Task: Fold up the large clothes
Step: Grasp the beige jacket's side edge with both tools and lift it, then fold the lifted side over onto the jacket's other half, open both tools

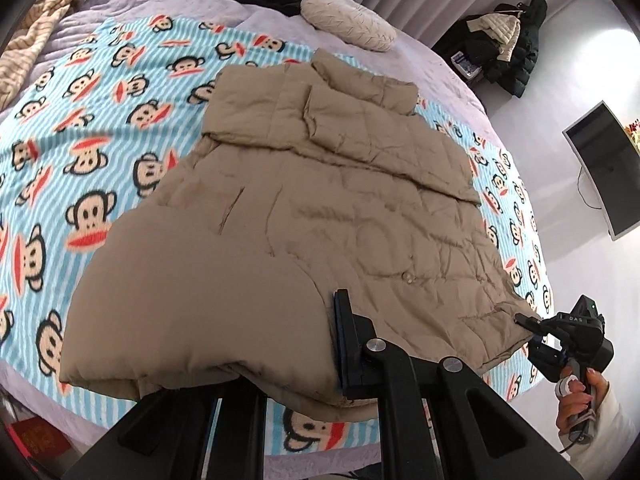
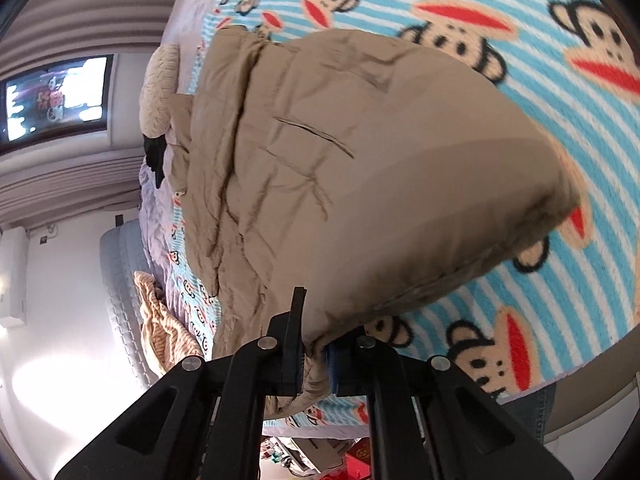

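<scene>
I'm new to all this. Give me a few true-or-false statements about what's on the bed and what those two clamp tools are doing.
1. Both tools grip the tan padded jacket. True: the left gripper and right gripper are each shut on its near hem.
2. The jacket lies on a plain white sheet. False: it lies on a blue striped monkey-print blanket.
3. A cream pillow sits beyond the jacket's collar. True.
4. The right tool is bolted to a robot arm. False: a hand holds it.
5. The jacket hangs on a hanger. False: most of it rests on the bed.
</scene>
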